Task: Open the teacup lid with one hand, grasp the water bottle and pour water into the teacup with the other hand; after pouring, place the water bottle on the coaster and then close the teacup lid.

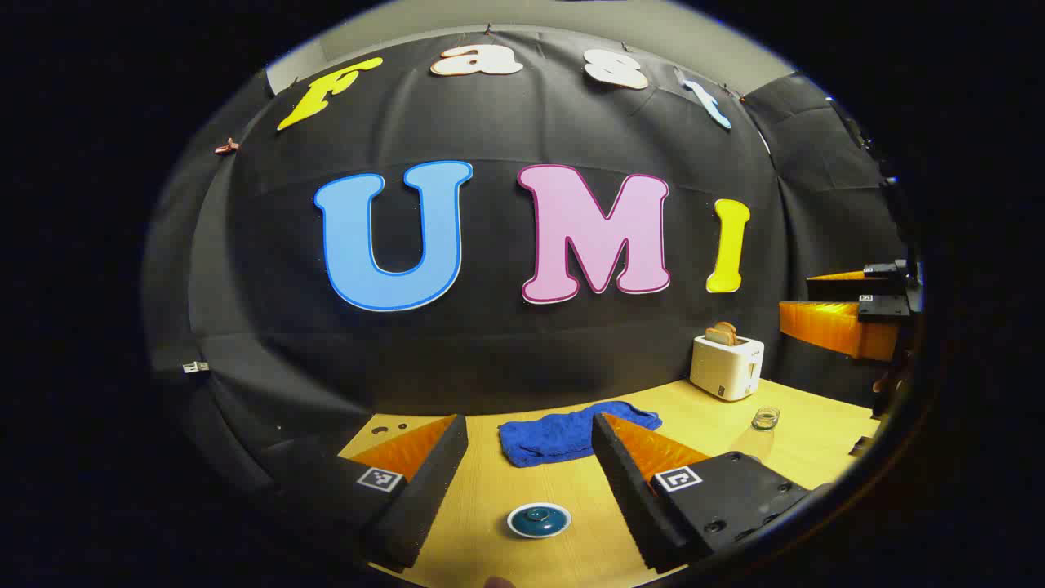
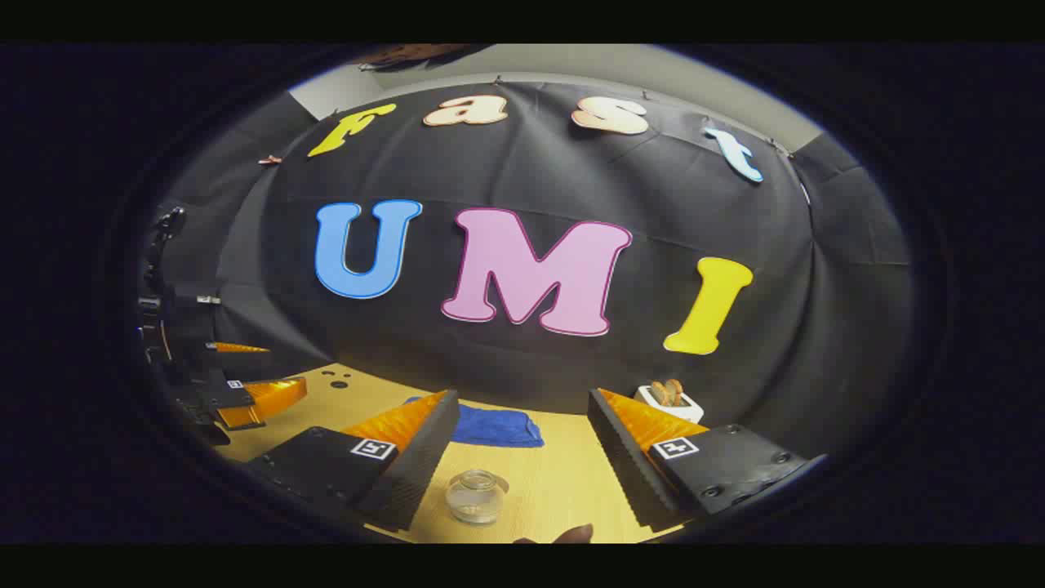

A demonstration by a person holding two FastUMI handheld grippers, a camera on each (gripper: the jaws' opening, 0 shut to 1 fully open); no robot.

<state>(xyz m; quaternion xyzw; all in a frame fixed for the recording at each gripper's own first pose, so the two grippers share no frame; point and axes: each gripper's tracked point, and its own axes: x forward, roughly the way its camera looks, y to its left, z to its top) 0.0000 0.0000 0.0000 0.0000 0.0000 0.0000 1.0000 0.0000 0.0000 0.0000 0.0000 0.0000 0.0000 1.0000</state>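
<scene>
A teal teacup lid point(image 1: 539, 520) with a pale rim lies low on the wooden table point(image 1: 490, 490), between and beneath the fingers of my left gripper point(image 1: 529, 425), which is open and empty. A clear glass water bottle point(image 2: 476, 496) stands upright just ahead of my right gripper point(image 2: 522, 400), also open and touching nothing. From the left gripper view the bottle point(image 1: 763, 425) stands to the right, near the toaster. The right gripper point(image 1: 804, 302) hangs at the far right there, and the left gripper point(image 2: 282, 369) shows at the far left of the right gripper view.
A crumpled blue cloth point(image 1: 571, 437) point(image 2: 494, 426) lies mid-table towards the wall. A white toaster point(image 1: 727, 367) point(image 2: 669, 400) with bread in it stands at the back right. A brownish edge point(image 2: 563, 535) peeks in at the bottom; what it is cannot be told.
</scene>
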